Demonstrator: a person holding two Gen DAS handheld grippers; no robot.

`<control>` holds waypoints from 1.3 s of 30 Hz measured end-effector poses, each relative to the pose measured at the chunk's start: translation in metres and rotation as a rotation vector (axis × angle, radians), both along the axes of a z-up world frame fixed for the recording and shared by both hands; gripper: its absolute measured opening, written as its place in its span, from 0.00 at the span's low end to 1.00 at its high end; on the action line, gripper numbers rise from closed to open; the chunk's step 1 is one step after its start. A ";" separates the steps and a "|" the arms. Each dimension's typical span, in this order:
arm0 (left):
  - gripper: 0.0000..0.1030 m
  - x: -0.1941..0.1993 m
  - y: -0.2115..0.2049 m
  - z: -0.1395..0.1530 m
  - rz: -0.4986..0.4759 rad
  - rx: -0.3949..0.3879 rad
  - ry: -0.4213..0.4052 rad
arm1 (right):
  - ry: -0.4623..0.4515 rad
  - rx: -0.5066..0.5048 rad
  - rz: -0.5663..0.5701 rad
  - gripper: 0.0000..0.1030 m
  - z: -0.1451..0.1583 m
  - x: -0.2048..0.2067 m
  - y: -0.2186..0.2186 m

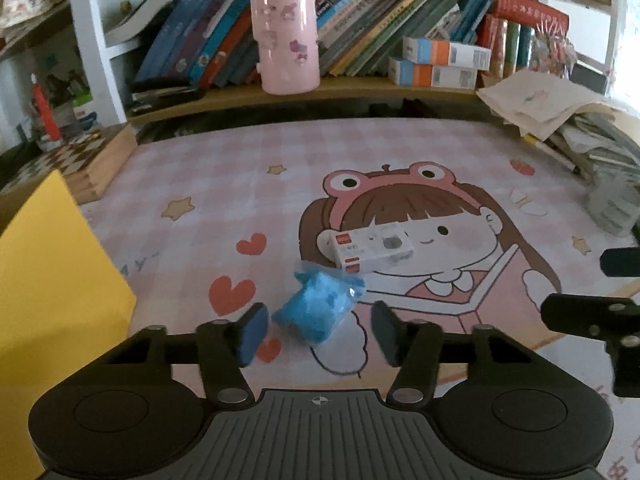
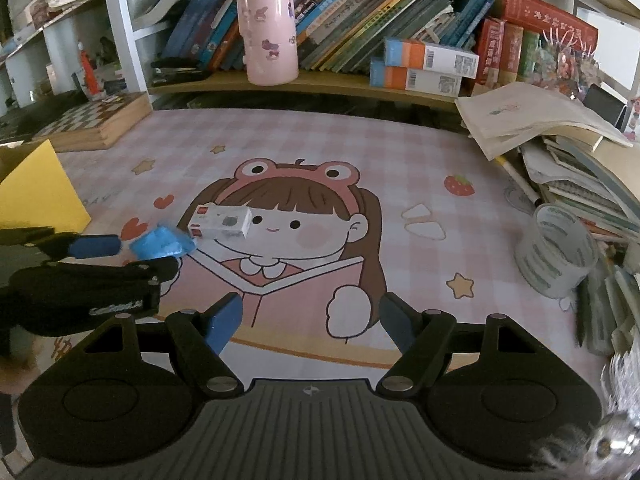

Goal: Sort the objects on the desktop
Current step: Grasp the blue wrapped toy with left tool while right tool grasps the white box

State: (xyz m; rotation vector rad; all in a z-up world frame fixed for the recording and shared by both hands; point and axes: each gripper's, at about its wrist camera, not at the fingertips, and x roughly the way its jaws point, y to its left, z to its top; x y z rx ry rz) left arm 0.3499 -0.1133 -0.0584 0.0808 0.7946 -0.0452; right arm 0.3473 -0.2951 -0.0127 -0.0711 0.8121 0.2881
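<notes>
Near the counter's front edge, just before a small white box (image 1: pixel 374 249): blue wrapped packet (image 1: pixel 318 312), likely soft, light, crinkly; take across its middle. Left claw (image 1: pixel 320 332) wide, straddling it; right claw (image 2: pixel 310 320) wide, empty.

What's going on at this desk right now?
A person is sorting desk items with two handheld grippers. The left gripper is open around a small blue packet on the cartoon desk mat, not yet closed on it. A small white box lies just beyond. The right gripper is open and empty.
</notes>
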 end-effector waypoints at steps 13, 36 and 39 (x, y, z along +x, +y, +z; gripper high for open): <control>0.28 -0.006 0.014 0.010 0.009 -0.016 -0.033 | -0.001 0.007 0.045 0.71 -0.009 0.021 0.011; 0.27 -0.112 0.059 0.073 0.218 -0.192 -0.107 | -0.086 0.033 0.134 0.52 -0.053 0.071 0.100; 0.27 -0.118 0.061 0.077 0.219 -0.189 -0.123 | -0.087 0.040 0.133 0.50 -0.052 0.071 0.099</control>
